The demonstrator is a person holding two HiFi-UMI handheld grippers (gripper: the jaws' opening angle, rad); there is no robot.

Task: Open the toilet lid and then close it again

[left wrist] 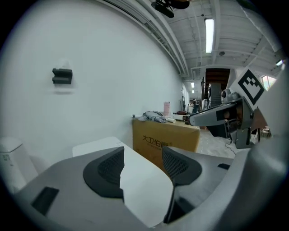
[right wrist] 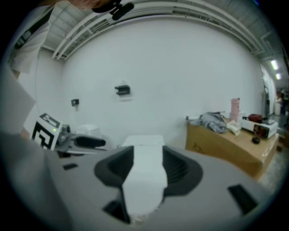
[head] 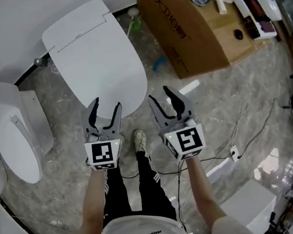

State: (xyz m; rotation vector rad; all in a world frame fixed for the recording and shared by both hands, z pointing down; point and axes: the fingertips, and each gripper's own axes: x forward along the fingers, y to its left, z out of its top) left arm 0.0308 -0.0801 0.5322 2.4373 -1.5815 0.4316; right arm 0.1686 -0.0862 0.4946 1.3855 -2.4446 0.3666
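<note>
Toilet lid [head: 96, 56] is down flat on the bowl, shut, so opening is not yet started. The toilet stands on the floor [head: 230, 90] against the wall, right in front of the person.

Left claw [head: 107, 104] is spread wide and grips nothing. It sits at the lid's front edge and points along the lid. Right claw [head: 159, 93] is also spread wide and empty, just off the lid's front right edge.

Both gripper views show only the lid beyond the gap, with no pad pressing on it. Likely reason for the pose: both are lined up low at the front rim to get under it and lift.

Counts:
- claws: 2
- toilets in the head view: 2; the second toilet [head: 6, 129] stands at the left
- cardboard box [head: 193, 30]: 1, on the floor right of the toilet, with clutter on top
</note>
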